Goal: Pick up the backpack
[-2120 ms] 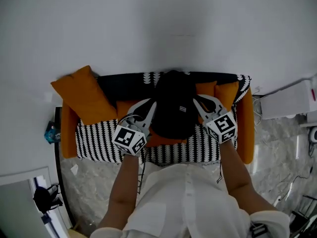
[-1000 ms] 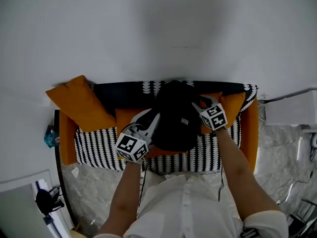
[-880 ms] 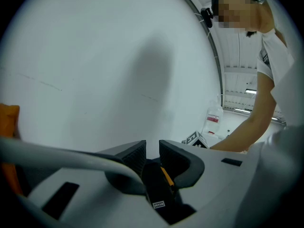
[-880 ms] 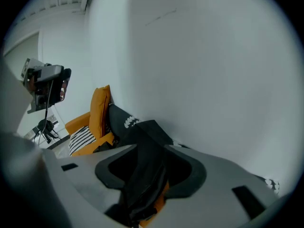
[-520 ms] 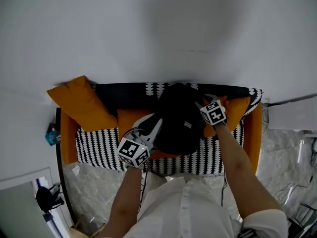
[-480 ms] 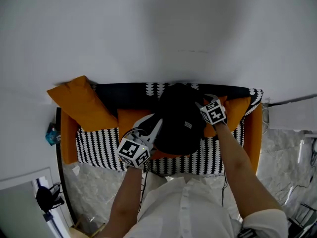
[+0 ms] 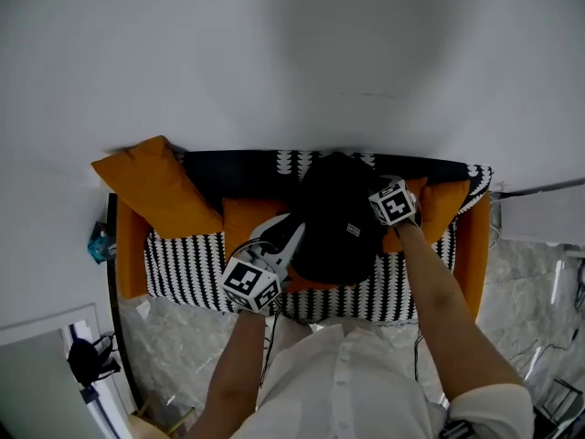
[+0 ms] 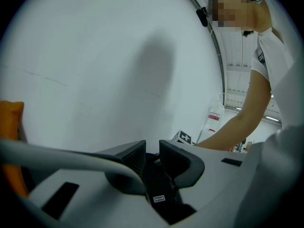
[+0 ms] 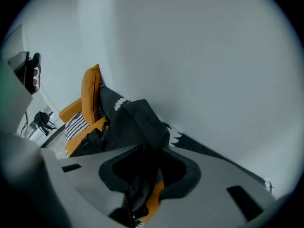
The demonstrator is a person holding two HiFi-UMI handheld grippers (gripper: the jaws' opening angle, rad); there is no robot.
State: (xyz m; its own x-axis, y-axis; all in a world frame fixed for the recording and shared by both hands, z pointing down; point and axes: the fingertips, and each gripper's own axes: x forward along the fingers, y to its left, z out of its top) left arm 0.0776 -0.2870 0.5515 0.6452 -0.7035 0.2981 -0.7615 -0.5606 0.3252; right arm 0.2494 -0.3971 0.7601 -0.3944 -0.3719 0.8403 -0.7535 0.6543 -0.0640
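Note:
A black backpack (image 7: 334,218) stands upright on the sofa against its backrest. At the pack's left side, my left gripper (image 7: 292,236) is shut on a black strap (image 8: 156,186) that bears a small label, and the pads (image 8: 137,156) press it from both sides. My right gripper (image 7: 388,201) points steeply down at the pack's upper right. In the right gripper view its jaws (image 9: 151,148) have just been closing, and black fabric of the backpack (image 9: 137,118) is pinched between the tips.
The sofa (image 7: 187,263) has a black-and-white patterned cover and orange cushions, a large one (image 7: 151,186) at the left and a smaller one (image 7: 443,204) at the right. A white wall rises right behind it. A marble floor lies in front, with a small blue object (image 7: 101,242) at the left.
My right gripper has come down onto the backpack's upper right side and its jaws have narrowed around the fabric. The left gripper has kept its hold and place.

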